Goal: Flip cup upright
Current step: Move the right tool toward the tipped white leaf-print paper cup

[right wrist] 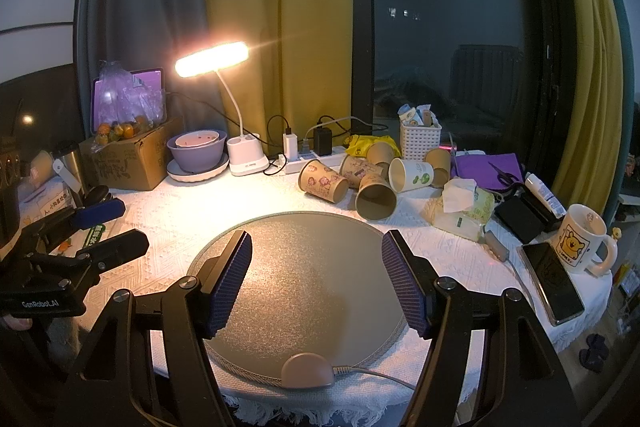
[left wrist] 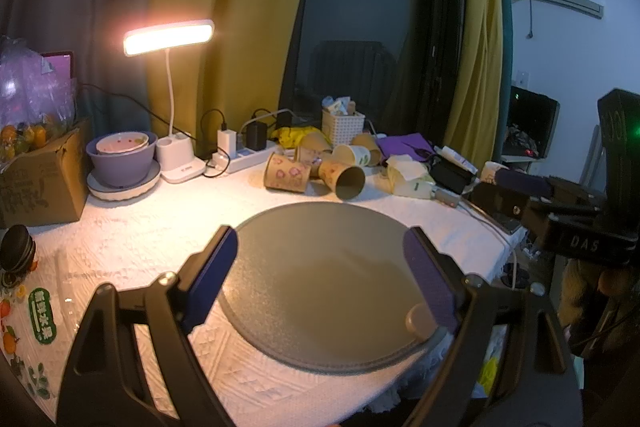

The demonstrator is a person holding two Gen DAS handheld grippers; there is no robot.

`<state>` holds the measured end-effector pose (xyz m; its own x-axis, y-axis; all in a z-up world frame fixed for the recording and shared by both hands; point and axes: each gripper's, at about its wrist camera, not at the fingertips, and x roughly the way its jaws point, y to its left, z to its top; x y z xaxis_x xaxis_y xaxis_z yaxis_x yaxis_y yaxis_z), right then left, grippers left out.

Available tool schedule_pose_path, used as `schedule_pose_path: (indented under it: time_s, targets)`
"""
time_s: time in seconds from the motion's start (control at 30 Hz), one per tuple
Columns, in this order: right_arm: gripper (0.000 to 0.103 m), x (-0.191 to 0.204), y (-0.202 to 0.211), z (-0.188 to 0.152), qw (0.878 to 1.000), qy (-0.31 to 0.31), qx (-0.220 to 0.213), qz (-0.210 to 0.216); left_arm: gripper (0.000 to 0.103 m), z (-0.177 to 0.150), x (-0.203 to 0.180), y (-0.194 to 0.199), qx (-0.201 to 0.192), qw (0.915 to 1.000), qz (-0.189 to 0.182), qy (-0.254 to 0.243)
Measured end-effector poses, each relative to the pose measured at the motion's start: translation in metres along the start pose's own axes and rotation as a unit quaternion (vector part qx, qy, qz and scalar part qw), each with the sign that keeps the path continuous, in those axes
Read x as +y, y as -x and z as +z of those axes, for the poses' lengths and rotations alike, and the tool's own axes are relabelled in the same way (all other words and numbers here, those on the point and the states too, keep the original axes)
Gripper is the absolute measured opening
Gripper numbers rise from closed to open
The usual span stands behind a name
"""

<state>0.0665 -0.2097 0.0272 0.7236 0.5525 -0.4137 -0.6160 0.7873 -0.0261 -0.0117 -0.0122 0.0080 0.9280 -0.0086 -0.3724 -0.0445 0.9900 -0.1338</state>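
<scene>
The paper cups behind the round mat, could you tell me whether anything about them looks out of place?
Yes. The paper cups lie tipped on their sides in a loose heap behind the round mat, open mouths facing outward; none clearly stands upright. Both grippers, left and right, hover open over the mat, holding nothing.

Brown cups [right wrist: 323, 182] bear pink cartoon figures, one white cup [right wrist: 412, 175] a green print, the mat [right wrist: 312, 267] is speckled grey, the cloth [right wrist: 168, 211] embossed white, the bowl [right wrist: 196, 151] lilac, and the curtain [right wrist: 276, 27] mustard yellow.
</scene>
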Motion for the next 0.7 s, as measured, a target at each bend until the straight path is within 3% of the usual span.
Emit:
schedule_pose_path:
  time_s: [0.37,0.7]
  targets:
    - [0.071,-0.009,-0.013,0.001,1.000,0.008,0.008,-0.001,0.086,0.002,0.003,-0.026,0.028,0.9995,-0.002,-0.016]
    - [0.071,-0.041,-0.056,0.014,0.999,-0.009,0.030,-0.015,0.086,0.024,0.004,-0.091,0.078,0.9956,-0.009,-0.052]
